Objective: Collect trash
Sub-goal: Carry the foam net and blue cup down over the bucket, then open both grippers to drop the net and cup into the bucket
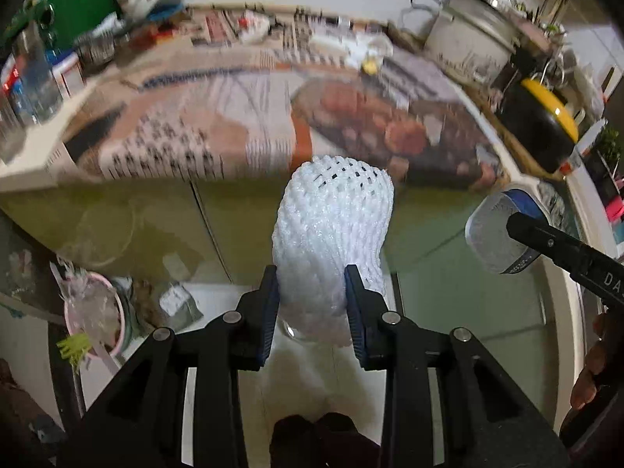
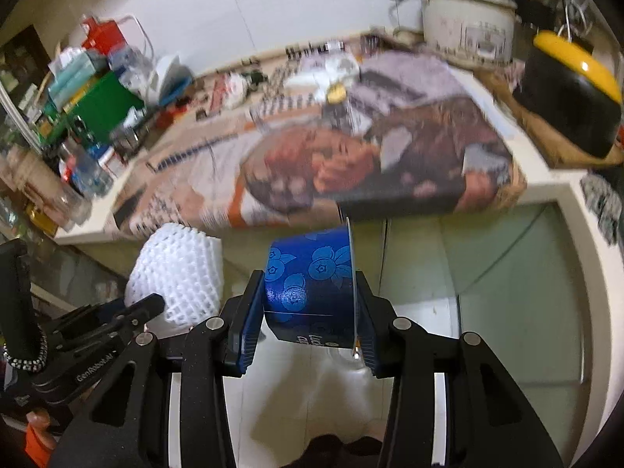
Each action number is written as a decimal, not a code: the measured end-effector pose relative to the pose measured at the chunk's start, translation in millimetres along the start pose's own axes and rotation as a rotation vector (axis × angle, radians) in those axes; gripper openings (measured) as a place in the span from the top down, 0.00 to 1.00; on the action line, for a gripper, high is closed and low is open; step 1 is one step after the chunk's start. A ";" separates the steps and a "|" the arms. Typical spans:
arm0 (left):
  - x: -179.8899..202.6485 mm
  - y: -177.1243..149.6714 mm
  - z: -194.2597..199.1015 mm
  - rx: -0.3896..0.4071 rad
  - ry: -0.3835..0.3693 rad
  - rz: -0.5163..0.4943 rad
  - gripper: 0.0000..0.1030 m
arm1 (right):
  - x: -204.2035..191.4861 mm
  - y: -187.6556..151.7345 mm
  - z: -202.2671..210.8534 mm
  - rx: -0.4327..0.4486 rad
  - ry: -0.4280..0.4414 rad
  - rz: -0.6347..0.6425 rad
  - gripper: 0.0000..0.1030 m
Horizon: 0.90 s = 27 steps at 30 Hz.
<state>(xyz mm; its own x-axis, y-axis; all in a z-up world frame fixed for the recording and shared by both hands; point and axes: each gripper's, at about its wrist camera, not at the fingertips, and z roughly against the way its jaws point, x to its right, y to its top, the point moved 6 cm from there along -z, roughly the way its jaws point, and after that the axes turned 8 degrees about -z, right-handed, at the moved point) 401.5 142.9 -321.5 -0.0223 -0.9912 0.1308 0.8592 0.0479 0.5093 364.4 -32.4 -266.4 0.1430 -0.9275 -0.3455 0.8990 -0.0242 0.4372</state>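
Note:
My left gripper (image 1: 311,279) is shut on a white foam fruit net (image 1: 331,230), which sticks up and forward from between the blue pads. In the right wrist view the same foam net (image 2: 175,273) and the left gripper (image 2: 150,306) show at the lower left. My right gripper (image 2: 310,292) is shut on a blue blueberry-print cup (image 2: 312,284) lying on its side, rim to the right. From the left wrist view that cup (image 1: 503,230) shows its pale inside at the right, held by the right gripper (image 1: 522,230). Both are held in the air in front of the counter's edge.
A counter (image 2: 553,183) covered with printed newspaper (image 1: 241,132) spreads ahead, with pale green cabinet doors (image 2: 507,265) below. A rice cooker (image 2: 468,23), a black and yellow pot (image 2: 569,97) and cluttered boxes (image 2: 101,105) stand on it. A pink lined bin (image 1: 95,312) sits at lower left.

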 end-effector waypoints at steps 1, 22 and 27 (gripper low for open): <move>2.3 -7.1 -12.1 -0.020 -0.001 0.003 0.69 | 3.7 -5.6 -7.7 -0.015 -0.002 -0.001 0.62; -1.1 -185.0 -368.5 -0.265 -0.048 0.037 0.68 | 141.5 -152.6 -304.3 -0.232 -0.047 -0.005 0.62; -5.4 -213.8 -439.2 -0.290 -0.080 0.018 0.67 | 147.0 -181.1 -360.3 -0.270 -0.041 0.008 0.61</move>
<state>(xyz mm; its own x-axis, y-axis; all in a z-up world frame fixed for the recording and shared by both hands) 442.4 83.6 -804.7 -0.0364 -0.9770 0.2099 0.9697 0.0162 0.2438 371.8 -29.9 -695.6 0.1386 -0.9417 -0.3067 0.9765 0.0783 0.2010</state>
